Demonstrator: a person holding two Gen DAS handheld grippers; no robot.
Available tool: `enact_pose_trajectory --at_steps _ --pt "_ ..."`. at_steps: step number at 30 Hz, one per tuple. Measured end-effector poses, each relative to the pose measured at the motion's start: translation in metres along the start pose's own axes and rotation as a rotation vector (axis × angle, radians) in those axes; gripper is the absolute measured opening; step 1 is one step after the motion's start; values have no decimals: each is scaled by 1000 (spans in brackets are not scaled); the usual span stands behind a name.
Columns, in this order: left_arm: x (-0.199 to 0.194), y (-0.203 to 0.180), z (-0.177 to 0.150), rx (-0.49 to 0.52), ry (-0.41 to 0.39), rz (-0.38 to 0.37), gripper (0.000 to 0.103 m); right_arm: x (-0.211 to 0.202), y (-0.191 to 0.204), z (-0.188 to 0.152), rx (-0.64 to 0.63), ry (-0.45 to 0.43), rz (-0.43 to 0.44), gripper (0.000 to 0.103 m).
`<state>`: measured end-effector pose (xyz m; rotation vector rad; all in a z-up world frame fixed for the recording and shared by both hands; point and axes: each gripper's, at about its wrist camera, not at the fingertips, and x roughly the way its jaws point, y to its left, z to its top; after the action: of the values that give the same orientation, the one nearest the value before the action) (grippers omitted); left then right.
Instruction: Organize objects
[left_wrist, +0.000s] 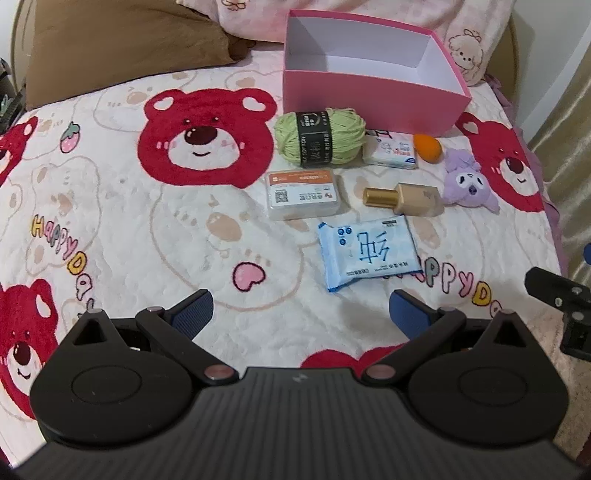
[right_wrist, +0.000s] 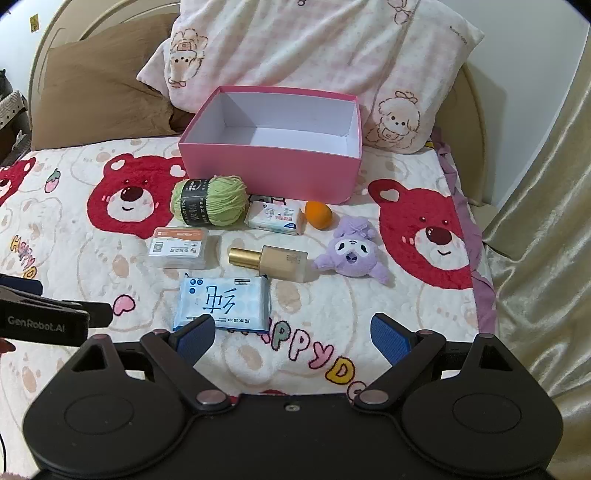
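- Spread over a bed, a white blanket (right_wrist: 110, 258) printed with red bears carries every item; a brown pillow (right_wrist: 99, 92) and a pink-checked pillow (right_wrist: 303, 48) lie behind.
- At the back stands an open pink box (right_wrist: 273, 170), its white inside bare.
- Just before its front wall lie a green yarn ball (right_wrist: 208, 201), a small white tissue pack (right_wrist: 275, 218) and an orange egg-shaped sponge (right_wrist: 318, 214).
- Nearer row: a clear plastic case (right_wrist: 181, 248), a gold-capped bottle (right_wrist: 269, 262) on its side, and a purple plush toy (right_wrist: 349, 251).
- Nearest, a blue wet-wipe pack (right_wrist: 223, 304) lies flat.
- Left gripper (left_wrist: 301, 308) hovers with jaws wide, nothing between them.
- Right gripper (right_wrist: 291, 332) likewise gapes wide and empty, just short of the wipe pack.
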<state>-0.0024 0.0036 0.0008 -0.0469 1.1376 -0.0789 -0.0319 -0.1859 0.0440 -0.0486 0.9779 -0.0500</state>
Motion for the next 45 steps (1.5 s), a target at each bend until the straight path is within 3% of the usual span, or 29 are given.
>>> enact_pose_trajectory --at_steps 16,24,45 --pt "5 2 -5 -16 -11 21 103 6 -3 -1 3 8 -13 94" --pt "1 -3 -10 38 -72 49 103 8 -6 -1 12 10 -18 94" --pt "2 3 -11 11 -78 -10 103 14 -10 -1 29 22 -33 94"
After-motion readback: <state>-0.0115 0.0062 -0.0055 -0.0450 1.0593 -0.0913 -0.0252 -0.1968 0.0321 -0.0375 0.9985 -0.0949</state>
